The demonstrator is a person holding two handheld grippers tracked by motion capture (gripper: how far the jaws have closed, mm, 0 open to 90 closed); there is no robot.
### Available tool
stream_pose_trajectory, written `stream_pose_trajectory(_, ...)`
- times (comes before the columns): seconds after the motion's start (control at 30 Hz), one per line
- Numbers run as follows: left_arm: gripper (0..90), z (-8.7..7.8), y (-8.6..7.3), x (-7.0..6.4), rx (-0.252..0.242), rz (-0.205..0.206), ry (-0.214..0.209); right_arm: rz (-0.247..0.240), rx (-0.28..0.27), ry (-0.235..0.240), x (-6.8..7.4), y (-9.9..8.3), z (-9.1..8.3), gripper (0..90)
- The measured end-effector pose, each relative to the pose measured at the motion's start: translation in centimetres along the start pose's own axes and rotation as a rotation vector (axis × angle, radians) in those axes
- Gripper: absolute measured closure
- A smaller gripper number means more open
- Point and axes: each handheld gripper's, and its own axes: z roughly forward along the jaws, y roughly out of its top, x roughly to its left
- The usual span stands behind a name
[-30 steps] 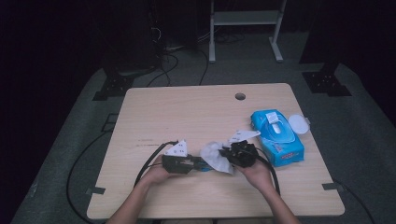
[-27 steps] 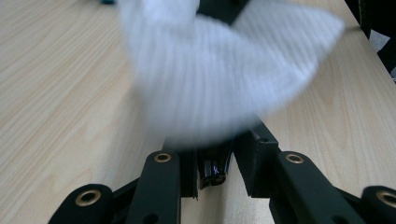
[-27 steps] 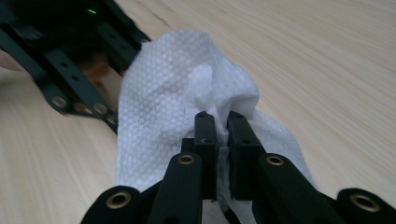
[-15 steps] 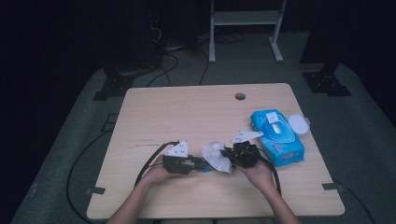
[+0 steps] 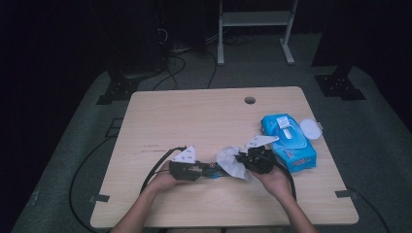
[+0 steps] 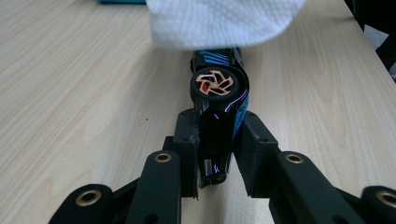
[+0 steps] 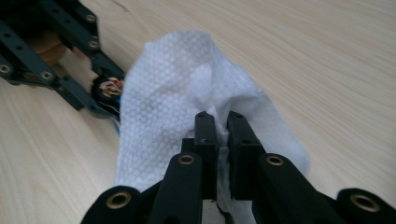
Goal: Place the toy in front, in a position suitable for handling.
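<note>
Clamping the toy car [image 6: 218, 112] on its side, the left gripper [image 6: 217, 154] presents the car end-on toward the right, with one orange-spoked wheel [image 6: 214, 84] facing up and the far half of the body left exposed. This grip appears chosen to fix the car just above the table [image 5: 204, 121] so that it cannot roll or twist under wiping pressure. The left hand [image 5: 163, 180] supports that gripper from the near side.

The right gripper [image 7: 222, 140] has its jaws pressed together on a fold of the white wet wipe [image 7: 187, 107], which drapes loosely ahead of the jaws. Pinching only a fold leaves a soft free flap to lay over the car. In the high view the wipe [image 5: 232, 162] sits between the two grippers, near the middle of the table's near edge, and covers the car's far end.

To the right, just beyond the right gripper [image 5: 255, 159], lies the blue wipe pack [image 5: 289, 141], its round white lid [image 5: 310, 129] flipped open toward the far right, within easy reach for a fresh sheet.

The step in hand is judged to be wiping the car's body.
</note>
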Motion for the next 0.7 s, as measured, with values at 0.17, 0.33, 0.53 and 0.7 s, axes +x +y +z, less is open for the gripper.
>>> stream_pose_trajectory(0.17, 71.1, 0.0, 0.0, 0.0, -0.001, -0.003, 0.000, -0.041, -0.007, 0.038, 2.1, 1.1, 1.7, 83.6)
stream_pose_trajectory(0.33, 71.2, -0.2, -0.2, 0.1, -0.007, -0.008, 0.002, -0.073, -0.009, 0.083, 3.4, 1.7, 2.5, 83.6)
stream_pose_trajectory(0.53, 71.2, -0.2, -0.2, 0.2, -0.003, -0.006, -0.002, -0.031, -0.002, 0.012, 0.8, 0.4, 0.7, 83.7)
stream_pose_trajectory(0.7, 71.2, -0.1, -0.1, 0.2, -0.003, -0.004, -0.004, 0.038, -0.001, -0.018, -1.3, -0.8, -0.7, 83.7)
